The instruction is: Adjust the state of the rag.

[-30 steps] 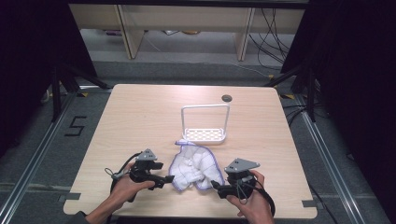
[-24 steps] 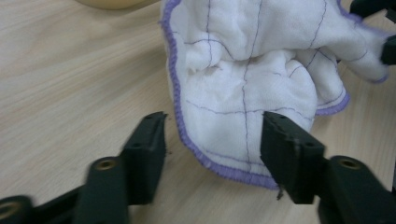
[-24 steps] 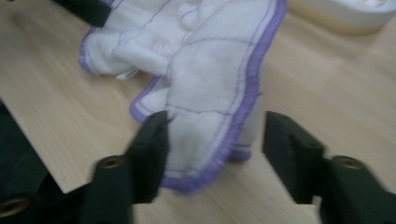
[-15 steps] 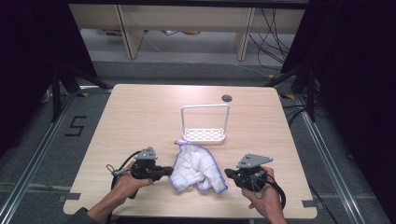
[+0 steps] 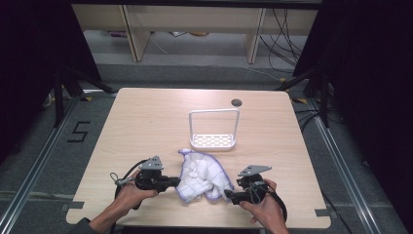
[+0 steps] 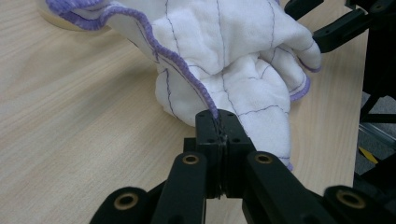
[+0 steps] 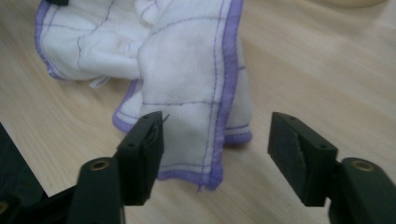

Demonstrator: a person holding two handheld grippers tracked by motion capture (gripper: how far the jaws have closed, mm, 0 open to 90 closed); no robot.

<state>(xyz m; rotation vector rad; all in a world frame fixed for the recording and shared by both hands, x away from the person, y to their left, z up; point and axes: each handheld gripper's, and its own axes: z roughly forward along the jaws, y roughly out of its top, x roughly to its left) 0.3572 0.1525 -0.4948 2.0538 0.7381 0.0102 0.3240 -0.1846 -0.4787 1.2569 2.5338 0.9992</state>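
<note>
A white cloth (image 5: 202, 174) with a purple hem lies crumpled on the wooden table (image 5: 141, 126) near its front edge. My left gripper (image 5: 174, 184) is at the cloth's left side, shut on the purple hem (image 6: 205, 100); in the left gripper view the jaws (image 6: 218, 130) pinch that hem, and the cloth (image 6: 233, 56) rises from them. My right gripper (image 5: 231, 195) stands open at the cloth's right corner. In the right gripper view that corner of the cloth (image 7: 191, 107) lies on the table between the spread jaws of the gripper (image 7: 219, 133), apart from both.
A white wire rack (image 5: 214, 142) with a perforated base stands just behind the cloth, mid-table. A round cable hole (image 5: 236, 103) sits near the far edge. Bare wood lies left and right of the rack. The other gripper's black jaws (image 6: 338, 28) show past the cloth.
The right gripper, which had swung out to the right half a second ago, has come back left and nearer the front edge, at the cloth's corner. The left gripper has stayed put, holding the hem.
</note>
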